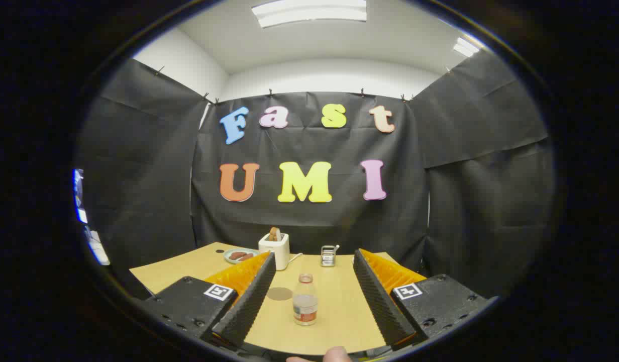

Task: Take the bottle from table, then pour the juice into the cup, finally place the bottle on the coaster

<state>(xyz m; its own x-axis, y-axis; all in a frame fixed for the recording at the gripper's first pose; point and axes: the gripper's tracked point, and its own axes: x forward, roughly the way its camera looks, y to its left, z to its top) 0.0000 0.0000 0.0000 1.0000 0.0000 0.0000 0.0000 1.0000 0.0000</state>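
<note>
The bottle (305,299) stands upright on the tabletop (339,306), dead ahead between the spread fingers of the tool (314,291), which touch nothing yet.

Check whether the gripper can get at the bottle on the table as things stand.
Probably yes. The gripper is open, its fingers spread wide, and the bottle stands upright on the table between them. Nothing sits in that gap; the coaster lies apart beside it, and the toaster stands well beyond.
</note>
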